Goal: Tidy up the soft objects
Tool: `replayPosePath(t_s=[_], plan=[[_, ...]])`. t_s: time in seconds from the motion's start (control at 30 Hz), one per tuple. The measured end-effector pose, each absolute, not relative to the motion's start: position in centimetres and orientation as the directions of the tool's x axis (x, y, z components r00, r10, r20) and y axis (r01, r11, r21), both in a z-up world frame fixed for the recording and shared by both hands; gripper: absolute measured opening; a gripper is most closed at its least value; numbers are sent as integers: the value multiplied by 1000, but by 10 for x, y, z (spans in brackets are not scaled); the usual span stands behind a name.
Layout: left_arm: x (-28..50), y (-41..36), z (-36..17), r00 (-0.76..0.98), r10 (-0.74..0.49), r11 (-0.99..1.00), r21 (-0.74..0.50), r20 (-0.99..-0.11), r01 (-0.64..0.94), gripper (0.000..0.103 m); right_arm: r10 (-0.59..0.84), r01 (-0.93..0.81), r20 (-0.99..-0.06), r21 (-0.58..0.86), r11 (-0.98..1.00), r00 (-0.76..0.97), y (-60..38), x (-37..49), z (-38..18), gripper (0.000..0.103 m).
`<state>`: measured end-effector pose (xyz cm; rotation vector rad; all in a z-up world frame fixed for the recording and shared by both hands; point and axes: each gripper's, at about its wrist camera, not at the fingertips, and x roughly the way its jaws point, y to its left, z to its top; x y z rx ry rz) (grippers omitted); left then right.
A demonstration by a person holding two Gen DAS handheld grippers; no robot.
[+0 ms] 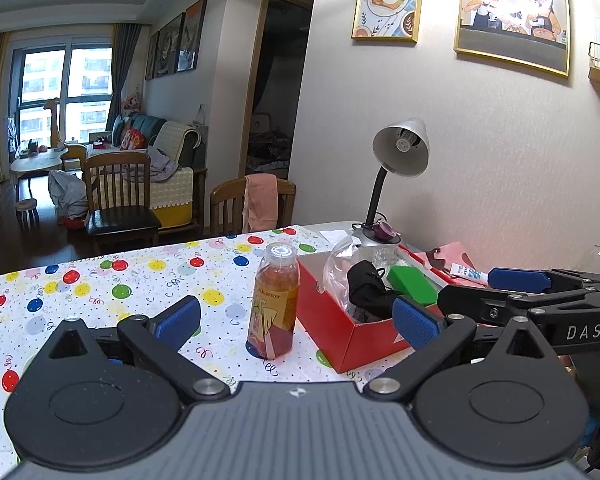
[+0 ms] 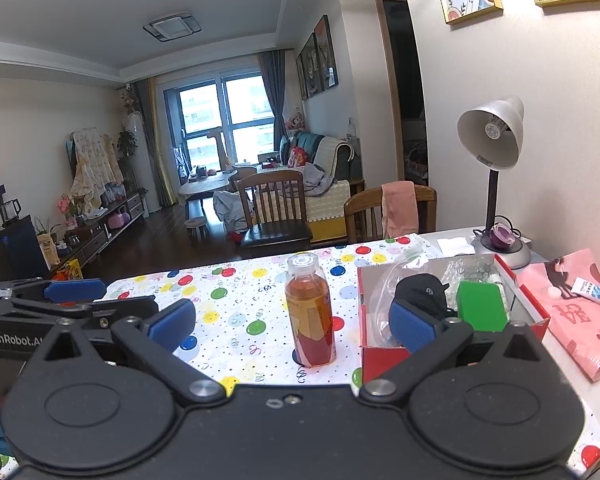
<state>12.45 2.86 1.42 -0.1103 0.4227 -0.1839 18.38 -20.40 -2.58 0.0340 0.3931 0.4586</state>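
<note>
Your left gripper [image 1: 296, 322] hovers over the balloon-print tabletop [image 1: 140, 280], jaws spread wide and holding nothing. Straight ahead between its blue pads stands one upright bottle [image 1: 274, 304] of amber drink, white cap on. Just right of it sits one open red box [image 1: 352, 336], and inside you have one clear plastic bag [image 1: 340, 268], one black soft item [image 1: 366, 286], perhaps a cap, and one green block [image 1: 412, 284], maybe a sponge. Behind the box stands one desk lamp [image 1: 400, 148], with a small purple cup [image 1: 384, 230] on its base. Right of the box lie a pink bag [image 2: 572, 320] and one white tube [image 2: 594, 291]. Your right gripper [image 2: 292, 328] hangs beside the left, jaws equally wide and empty
</note>
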Motion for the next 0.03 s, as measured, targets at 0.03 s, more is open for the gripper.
replayPosePath(t_s=[0.03], plan=[[124, 30, 13, 895, -199, 978, -145, -399, 153, 103, 436, -422, -363, 120, 898, 824, -202, 183, -27, 103]])
